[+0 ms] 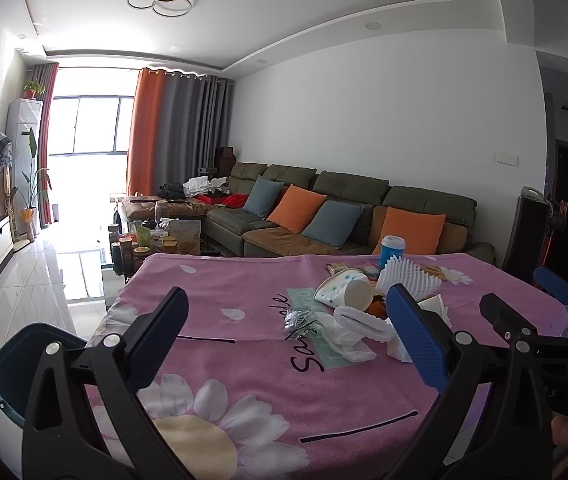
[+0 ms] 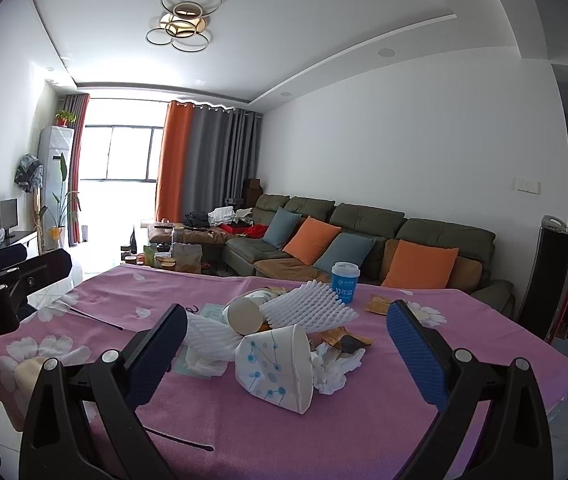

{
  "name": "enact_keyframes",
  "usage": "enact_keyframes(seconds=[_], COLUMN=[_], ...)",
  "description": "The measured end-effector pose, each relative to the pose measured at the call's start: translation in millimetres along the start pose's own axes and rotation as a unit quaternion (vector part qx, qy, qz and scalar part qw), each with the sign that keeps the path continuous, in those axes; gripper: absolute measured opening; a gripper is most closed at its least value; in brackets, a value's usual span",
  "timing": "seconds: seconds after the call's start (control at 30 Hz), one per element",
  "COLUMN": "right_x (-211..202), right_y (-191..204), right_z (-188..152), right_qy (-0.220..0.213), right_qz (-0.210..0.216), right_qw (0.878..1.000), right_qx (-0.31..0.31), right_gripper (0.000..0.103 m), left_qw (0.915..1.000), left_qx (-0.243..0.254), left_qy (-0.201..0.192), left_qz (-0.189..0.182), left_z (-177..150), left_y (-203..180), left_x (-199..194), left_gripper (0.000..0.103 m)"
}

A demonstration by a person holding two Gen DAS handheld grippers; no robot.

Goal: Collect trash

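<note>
Blown-out daylight from the window (image 1: 88, 128), floor glare, fisheye-warped edges.

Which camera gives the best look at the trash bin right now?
The left wrist view: the dark teal bin sits on the floor beside the table's left edge, partly behind the open left tongs. The right wrist view doesn't show the bin at all, only the table litter and the open right tongs.
</note>
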State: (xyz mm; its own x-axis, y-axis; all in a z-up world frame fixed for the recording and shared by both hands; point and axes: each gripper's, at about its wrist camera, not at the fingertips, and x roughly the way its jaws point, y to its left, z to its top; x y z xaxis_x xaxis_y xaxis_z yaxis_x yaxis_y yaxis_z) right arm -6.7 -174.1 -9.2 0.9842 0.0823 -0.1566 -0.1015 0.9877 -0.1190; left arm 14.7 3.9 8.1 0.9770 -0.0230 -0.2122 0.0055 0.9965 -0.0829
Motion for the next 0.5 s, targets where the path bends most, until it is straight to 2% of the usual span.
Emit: enact_keyframes(seconds=[0.33, 0.5], right_x=[18, 30], right_y=[-7, -16], right_z=[-1, 1], right_qy=[0.012, 0.018], right_qz=[-0.002, -0.014], right_qw=[1.000, 1.000], right_qx=[0.003, 0.003], right_gripper=[0.096, 0.096], left_qw=[0.9998, 0.9985], left_qx=[0.006, 0.005], left_qy=[0.017, 0.039], left_qz=[-0.010, -0.037], left_z=[3, 0], left_y=[-8, -17], left_x=[19, 39], left_gripper=[0.098, 0.098])
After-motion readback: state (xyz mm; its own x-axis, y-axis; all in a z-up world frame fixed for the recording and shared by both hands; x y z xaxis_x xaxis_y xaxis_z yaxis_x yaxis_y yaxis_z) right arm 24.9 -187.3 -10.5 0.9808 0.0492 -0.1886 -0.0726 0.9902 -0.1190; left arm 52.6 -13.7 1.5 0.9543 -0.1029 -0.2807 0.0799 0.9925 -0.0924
